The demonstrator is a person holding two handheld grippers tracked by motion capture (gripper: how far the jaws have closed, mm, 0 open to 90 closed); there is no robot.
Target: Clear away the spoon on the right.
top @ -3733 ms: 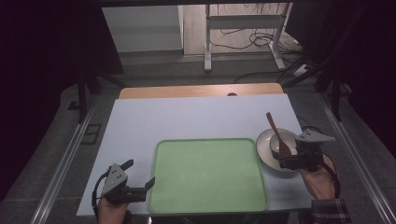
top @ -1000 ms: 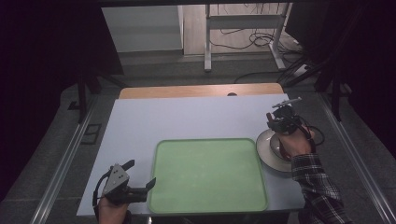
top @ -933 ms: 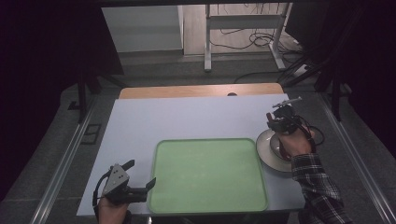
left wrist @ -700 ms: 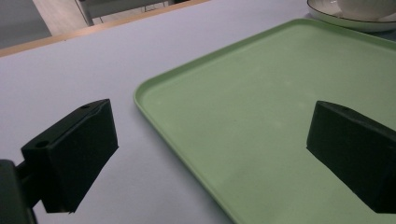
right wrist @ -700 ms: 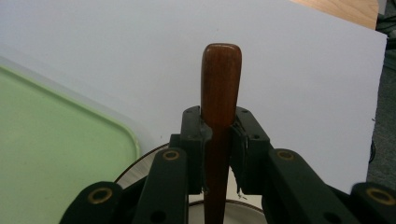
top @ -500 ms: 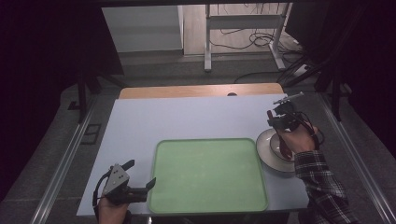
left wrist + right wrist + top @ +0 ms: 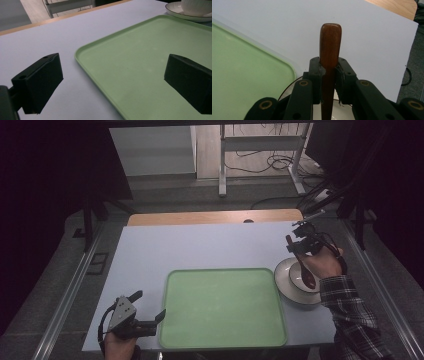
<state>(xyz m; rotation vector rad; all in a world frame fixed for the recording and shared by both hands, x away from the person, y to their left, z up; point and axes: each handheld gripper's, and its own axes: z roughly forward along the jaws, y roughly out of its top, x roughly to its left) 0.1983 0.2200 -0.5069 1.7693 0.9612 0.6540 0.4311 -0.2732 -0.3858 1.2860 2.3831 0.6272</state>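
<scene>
A brown wooden spoon (image 7: 307,275) hangs with its scoop end low over a white bowl (image 7: 291,279) at the table's right. My right gripper (image 7: 300,239) is shut on the spoon's handle (image 7: 330,42), whose rounded tip sticks out past the jaws of the right gripper (image 7: 329,71). The bowl stands on a white saucer (image 7: 301,302). My left gripper (image 7: 148,306) rests at the near left corner, open and holding nothing. In the left gripper view its pads (image 7: 40,81) stand wide apart, straddling the left rim of a green tray (image 7: 150,62).
The green tray (image 7: 225,305) lies bare at the front middle of the pale table (image 7: 200,245), just left of the bowl and saucer (image 7: 192,11). A wooden strip runs along the table's far edge. Table legs and cables stand on the floor beyond.
My right gripper went from beside the bowl to the spoon's handle, closed on it, and has lifted it a little. The left gripper has stayed put.
</scene>
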